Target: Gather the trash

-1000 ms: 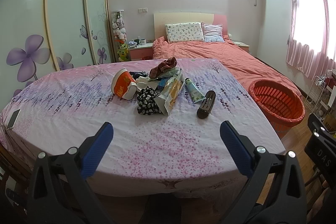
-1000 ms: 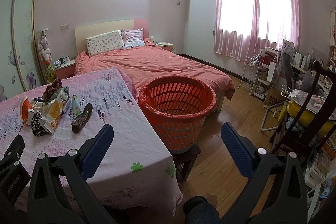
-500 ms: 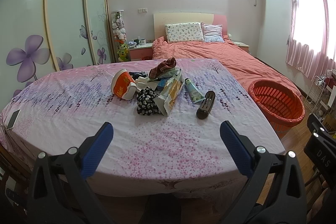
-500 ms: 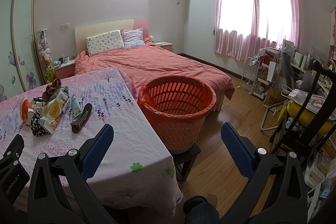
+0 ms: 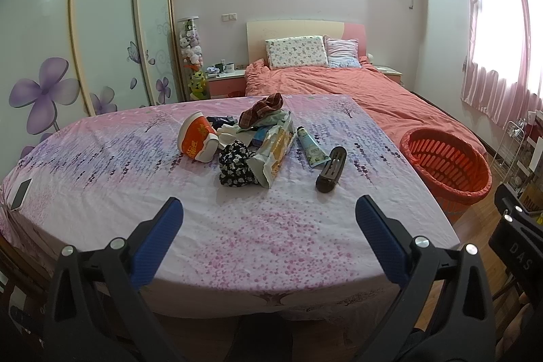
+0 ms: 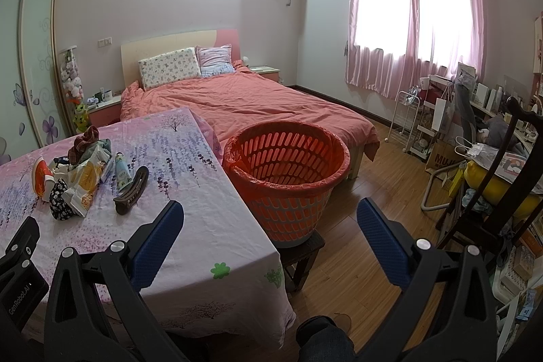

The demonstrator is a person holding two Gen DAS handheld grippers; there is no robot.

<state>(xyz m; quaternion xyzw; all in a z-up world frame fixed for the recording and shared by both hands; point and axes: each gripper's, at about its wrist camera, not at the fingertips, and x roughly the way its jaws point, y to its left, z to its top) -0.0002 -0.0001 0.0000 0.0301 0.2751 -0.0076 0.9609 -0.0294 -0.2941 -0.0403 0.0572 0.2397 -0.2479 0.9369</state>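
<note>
A heap of clutter lies mid-table: an orange instant-noodle cup [image 5: 197, 139] on its side, a snack wrapper [image 5: 274, 155], a black floral cloth [image 5: 236, 168], a checked cloth [image 5: 261, 111], a cream tube [image 5: 310, 147] and a dark hair clip [image 5: 332, 169]. My left gripper [image 5: 268, 214] hangs open over the near table edge, well short of the heap. An orange basket [image 6: 286, 172] lined with a red bag stands on a low stool right of the table. My right gripper [image 6: 269, 217] is open, near the table's corner in front of the basket, holding nothing.
A phone [image 5: 21, 194] lies at the table's left edge. A bed [image 6: 244, 104] with a salmon cover stands behind the table. A wardrobe [image 5: 101, 22] lines the left wall. A chair [image 6: 502, 185], shelves and bags crowd the right side. A wooden floor [image 6: 366, 260] runs between basket and chair.
</note>
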